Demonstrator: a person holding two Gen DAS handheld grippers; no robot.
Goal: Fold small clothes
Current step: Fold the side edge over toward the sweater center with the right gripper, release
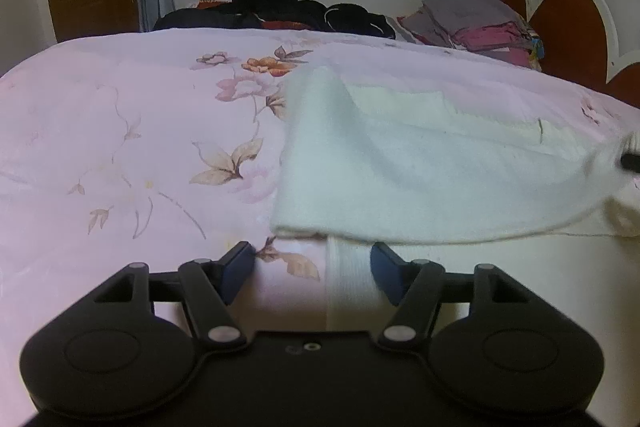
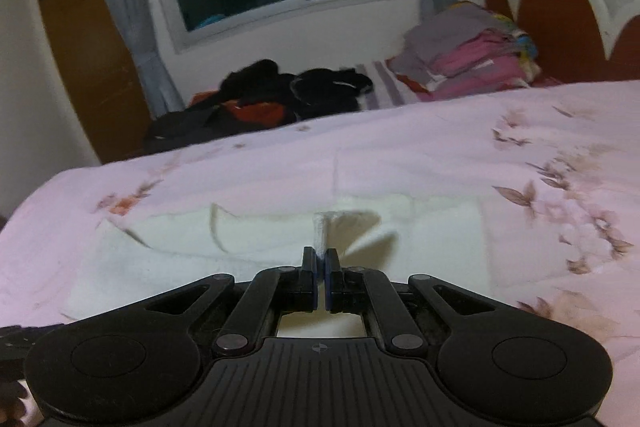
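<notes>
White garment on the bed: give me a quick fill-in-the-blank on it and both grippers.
1. The right gripper is shut on a fold of the ____ garment.
2. The left gripper is ____, its fingers gripping nothing.
3. The garment lies on a pink ____ bedspread.
4. The folded clothes stack sits near the ____.

Missing: white; open; floral; headboard

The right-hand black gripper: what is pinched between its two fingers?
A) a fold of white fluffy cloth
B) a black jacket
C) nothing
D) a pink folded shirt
A: the right gripper is shut on a raised fold of the white fluffy cloth.
</notes>
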